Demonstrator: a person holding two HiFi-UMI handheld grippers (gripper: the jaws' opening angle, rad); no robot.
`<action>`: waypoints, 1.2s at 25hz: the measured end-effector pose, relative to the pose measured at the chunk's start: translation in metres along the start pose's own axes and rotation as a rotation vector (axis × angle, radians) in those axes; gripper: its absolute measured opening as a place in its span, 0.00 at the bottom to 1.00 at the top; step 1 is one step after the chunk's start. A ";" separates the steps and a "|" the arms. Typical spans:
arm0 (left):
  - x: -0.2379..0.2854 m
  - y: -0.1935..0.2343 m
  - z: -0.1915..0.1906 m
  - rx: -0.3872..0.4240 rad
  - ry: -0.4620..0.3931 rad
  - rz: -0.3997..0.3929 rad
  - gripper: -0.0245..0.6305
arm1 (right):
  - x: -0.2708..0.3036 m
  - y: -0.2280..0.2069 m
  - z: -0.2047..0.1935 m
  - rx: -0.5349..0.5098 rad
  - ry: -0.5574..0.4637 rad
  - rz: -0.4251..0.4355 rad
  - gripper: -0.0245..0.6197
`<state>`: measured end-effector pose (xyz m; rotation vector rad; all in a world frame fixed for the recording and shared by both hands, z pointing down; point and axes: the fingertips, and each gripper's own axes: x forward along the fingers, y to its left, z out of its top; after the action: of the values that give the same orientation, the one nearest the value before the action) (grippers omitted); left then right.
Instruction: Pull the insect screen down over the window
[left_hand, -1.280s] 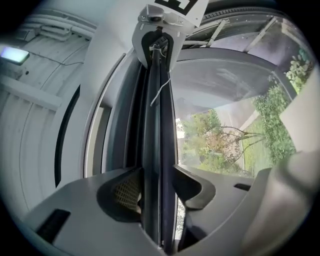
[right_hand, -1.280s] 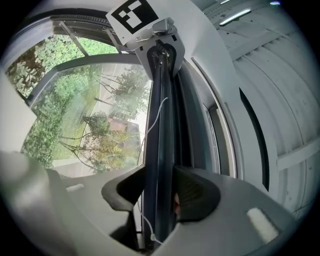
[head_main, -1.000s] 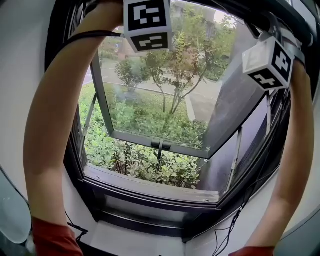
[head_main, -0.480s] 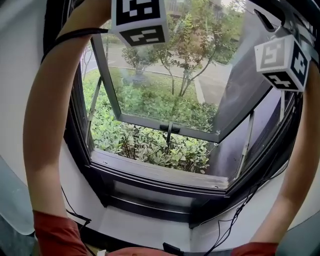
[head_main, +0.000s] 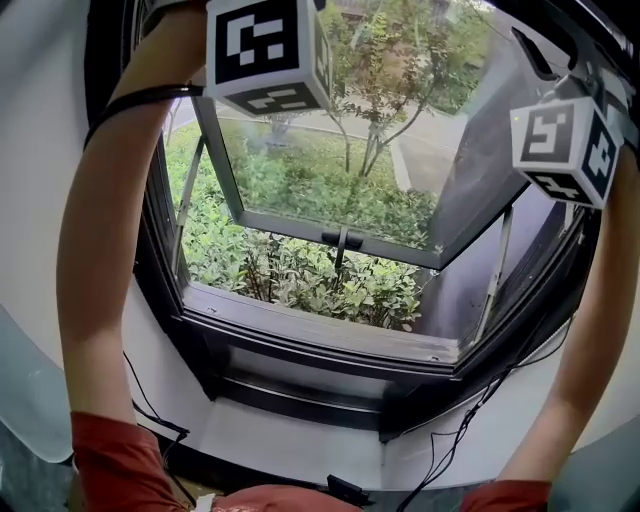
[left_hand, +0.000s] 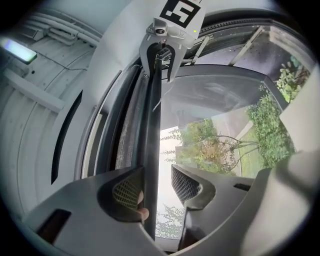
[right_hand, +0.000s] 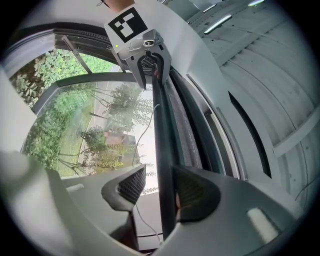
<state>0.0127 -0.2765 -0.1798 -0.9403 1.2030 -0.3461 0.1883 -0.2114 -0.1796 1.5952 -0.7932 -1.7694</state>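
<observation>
I am holding the left gripper (left_hand: 159, 184) raised, jaws standing apart, the insect screen's pull bar (left_hand: 152, 125) running between them against the left pad (left_hand: 127, 192); I am holding the right gripper (right_hand: 159, 186) likewise, jaws apart, the same bar lying against its right pad (right_hand: 192, 192).

Between the left arm (head_main: 100, 250) and right arm (head_main: 595, 330), the opening stands free down to the sill (head_main: 320, 335). Farther out, the tilted glass sash (head_main: 330, 180) and its handle (head_main: 340, 240) bar the way; the left stay (head_main: 188, 210) and right stay (head_main: 498, 265) narrow the sides. Nearer, below the frame (head_main: 300, 388), loose cables (head_main: 480, 405) hang. A dark bar (left_hand: 151, 140) fills part of the jaw gap of the left gripper (left_hand: 157, 185) and right gripper (right_hand: 159, 187).
</observation>
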 end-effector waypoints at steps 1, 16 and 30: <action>-0.002 0.000 0.001 -0.018 -0.002 -0.001 0.32 | -0.001 0.001 0.001 0.005 -0.004 -0.001 0.33; -0.044 -0.041 0.003 -0.039 -0.028 -0.074 0.32 | -0.037 0.045 0.006 0.030 -0.016 0.051 0.33; -0.082 -0.088 0.012 -0.057 -0.037 -0.117 0.32 | -0.075 0.092 0.008 0.050 -0.019 0.080 0.33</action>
<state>0.0149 -0.2676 -0.0593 -1.0654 1.1320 -0.3878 0.1908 -0.2104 -0.0604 1.5592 -0.9043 -1.7227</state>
